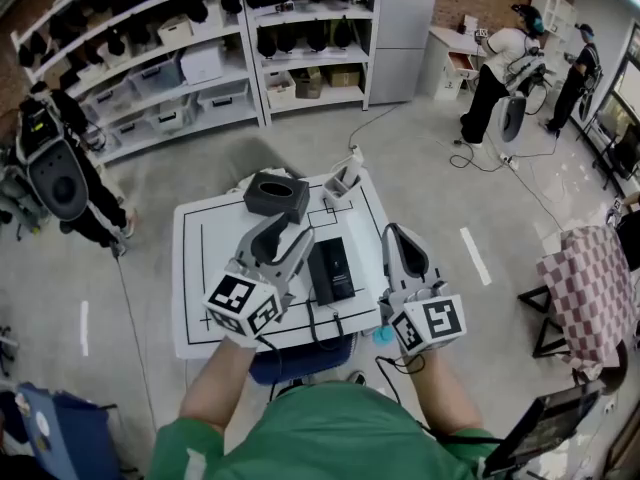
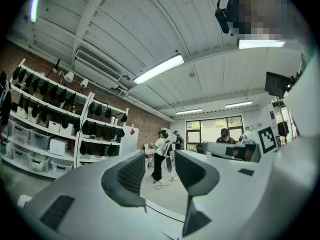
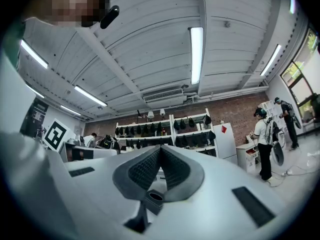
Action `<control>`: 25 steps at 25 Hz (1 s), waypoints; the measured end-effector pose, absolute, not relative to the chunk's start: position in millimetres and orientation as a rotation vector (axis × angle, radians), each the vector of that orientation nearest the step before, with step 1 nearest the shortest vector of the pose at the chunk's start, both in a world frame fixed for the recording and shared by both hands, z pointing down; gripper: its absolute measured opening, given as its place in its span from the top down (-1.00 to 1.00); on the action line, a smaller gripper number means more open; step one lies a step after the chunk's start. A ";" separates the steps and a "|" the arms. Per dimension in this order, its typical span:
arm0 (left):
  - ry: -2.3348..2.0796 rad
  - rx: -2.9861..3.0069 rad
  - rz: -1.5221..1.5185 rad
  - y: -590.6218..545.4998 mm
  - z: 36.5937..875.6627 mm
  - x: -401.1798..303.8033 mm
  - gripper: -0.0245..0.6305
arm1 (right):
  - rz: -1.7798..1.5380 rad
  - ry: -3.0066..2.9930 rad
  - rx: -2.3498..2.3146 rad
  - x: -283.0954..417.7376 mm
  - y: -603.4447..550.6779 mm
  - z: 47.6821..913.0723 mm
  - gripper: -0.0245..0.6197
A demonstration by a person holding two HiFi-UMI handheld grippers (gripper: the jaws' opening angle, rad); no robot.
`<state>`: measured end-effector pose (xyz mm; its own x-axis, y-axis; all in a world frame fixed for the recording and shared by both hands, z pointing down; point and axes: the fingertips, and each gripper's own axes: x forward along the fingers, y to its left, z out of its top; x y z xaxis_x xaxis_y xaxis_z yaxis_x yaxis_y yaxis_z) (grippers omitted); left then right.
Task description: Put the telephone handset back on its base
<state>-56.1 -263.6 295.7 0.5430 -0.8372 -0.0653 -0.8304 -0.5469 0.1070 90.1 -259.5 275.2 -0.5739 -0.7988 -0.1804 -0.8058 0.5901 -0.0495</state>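
Note:
A black telephone (image 1: pixel 330 271) lies flat in the middle of the white table (image 1: pixel 200 268), with a cord running off its near end. From here I cannot separate handset from base. My left gripper (image 1: pixel 283 230) hovers just left of the phone, tilted upward, open and empty. In the left gripper view the left gripper (image 2: pixel 160 171) shows a clear gap between its pads, with only the room beyond. My right gripper (image 1: pixel 397 233) is held at the table's right edge, apart from the phone. The right gripper (image 3: pixel 160 151) is shut, its pads touching with nothing between them.
A dark grey box (image 1: pixel 276 194) and a small white holder (image 1: pixel 340 183) stand at the table's far side. Shelving (image 1: pixel 200 58) lines the back wall. People stand at the left (image 1: pixel 60 168) and the far right (image 1: pixel 500 68). A checkered table (image 1: pixel 595 283) is at the right.

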 end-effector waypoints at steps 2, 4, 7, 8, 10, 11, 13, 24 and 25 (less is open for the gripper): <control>-1.463 2.702 -0.166 -264.6 295.4 -56.2 0.32 | 0.056 2.637 -1.341 89.8 -260.5 274.6 0.85; -1.463 2.702 -0.165 -265.5 295.5 -56.2 0.32 | 0.059 2.642 -1.339 89.1 -261.3 274.3 0.85; -1.459 2.701 -0.158 -265.7 298.1 -55.3 0.32 | 0.066 2.647 -1.340 88.7 -260.7 275.1 0.85; -1.457 2.702 -0.156 -265.7 298.4 -54.8 0.32 | 0.066 2.648 -1.341 88.9 -260.4 275.1 0.85; -1.455 2.703 -0.153 -265.4 297.8 -53.5 0.32 | 0.064 2.649 -1.342 89.7 -260.3 274.7 0.86; -1.454 2.703 -0.152 -265.3 297.7 -52.9 0.32 | 0.063 2.651 -1.342 90.2 -260.3 274.7 0.85; -1.452 2.704 -0.150 -265.7 298.0 -52.5 0.32 | 0.063 2.652 -1.344 90.8 -260.4 274.9 0.85; -1.440 2.687 -0.137 -269.9 306.2 -57.7 0.32 | 0.059 2.646 -1.356 89.1 -262.2 277.2 0.86; -1.438 2.684 -0.135 -270.0 306.8 -58.1 0.32 | 0.055 2.646 -1.358 89.2 -262.3 277.5 0.86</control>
<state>-58.1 -270.0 306.8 0.5516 -0.8334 -0.0336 -0.8251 -0.5512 0.1240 89.2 -262.3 277.5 -0.5720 -0.8035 -0.1648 -0.8097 0.5853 -0.0434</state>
